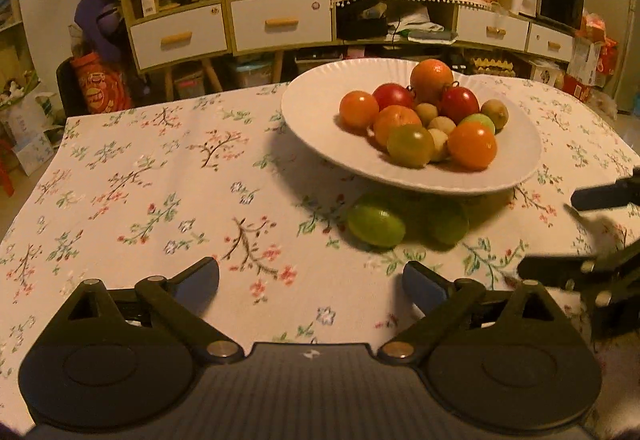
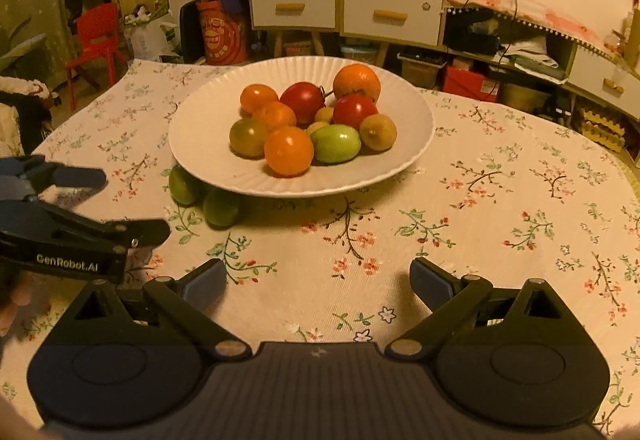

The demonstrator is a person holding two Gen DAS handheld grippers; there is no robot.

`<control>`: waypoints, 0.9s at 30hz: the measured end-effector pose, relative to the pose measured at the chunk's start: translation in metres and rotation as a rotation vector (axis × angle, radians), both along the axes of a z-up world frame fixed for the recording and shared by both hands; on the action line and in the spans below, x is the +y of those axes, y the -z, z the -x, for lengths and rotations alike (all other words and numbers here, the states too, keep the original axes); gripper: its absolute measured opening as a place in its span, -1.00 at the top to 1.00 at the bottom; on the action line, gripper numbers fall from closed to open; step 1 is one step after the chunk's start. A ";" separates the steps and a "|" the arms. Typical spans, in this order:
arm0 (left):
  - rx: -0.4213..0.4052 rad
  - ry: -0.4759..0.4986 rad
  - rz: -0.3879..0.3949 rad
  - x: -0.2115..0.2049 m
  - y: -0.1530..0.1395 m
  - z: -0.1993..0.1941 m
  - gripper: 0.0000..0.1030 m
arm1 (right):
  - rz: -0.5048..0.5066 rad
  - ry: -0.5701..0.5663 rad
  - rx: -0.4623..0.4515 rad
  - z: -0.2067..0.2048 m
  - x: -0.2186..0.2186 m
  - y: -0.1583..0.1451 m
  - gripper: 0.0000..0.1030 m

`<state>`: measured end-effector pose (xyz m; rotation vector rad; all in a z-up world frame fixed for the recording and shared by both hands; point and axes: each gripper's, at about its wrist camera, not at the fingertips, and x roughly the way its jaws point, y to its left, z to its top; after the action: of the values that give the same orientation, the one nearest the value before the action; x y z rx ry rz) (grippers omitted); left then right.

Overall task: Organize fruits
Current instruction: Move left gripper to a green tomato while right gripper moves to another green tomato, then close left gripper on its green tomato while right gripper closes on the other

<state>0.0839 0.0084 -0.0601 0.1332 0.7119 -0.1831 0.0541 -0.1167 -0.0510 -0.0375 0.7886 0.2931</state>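
Holding both the left gripper [image 1: 310, 282] and right gripper [image 2: 318, 282] spread wide, pinching nothing. Hanging over the flowery cloth [image 1: 160, 180] near the white plate [image 2: 200, 144] of fruits [image 2: 288, 150]. Seeing two green fruits [image 1: 376, 222] lying beside the plate.

We saw both views under dim, warm yellow-orange indoor light that tinted the white plate [image 1: 312, 120] and the tablecloth [image 1: 140, 168]. The plate cast a broad, soft shadow toward the cameras, darkening the two green fruits [image 1: 376, 221] beside it. Fisheye distortion bent the shelves and the table's edges, and the corners went black. The picture was soft and grainy; at the right edge of the left wrist view the right gripper [image 1: 576, 232] showed motion blur.
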 end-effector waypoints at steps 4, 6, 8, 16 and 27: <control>0.002 0.007 0.039 -0.004 0.001 -0.007 -0.80 | 0.010 -0.001 -0.001 0.000 0.003 0.005 -0.96; -0.009 0.024 0.044 -0.009 0.001 -0.008 -0.73 | 0.016 -0.007 -0.008 0.001 0.004 0.006 -0.99; -0.021 0.049 0.049 -0.012 0.000 -0.007 -0.51 | 0.021 -0.013 -0.013 0.000 0.004 0.006 -0.99; -0.040 0.108 0.058 -0.017 -0.002 -0.007 0.07 | 0.029 -0.026 -0.034 -0.001 0.007 0.007 -0.99; 0.002 0.113 0.041 -0.015 -0.008 -0.010 0.50 | 0.027 -0.046 -0.051 -0.003 0.017 0.008 -0.99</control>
<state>0.0940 -0.0063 -0.0517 0.1341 0.7030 -0.3054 0.0571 -0.0999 -0.0591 -0.0878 0.7416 0.3239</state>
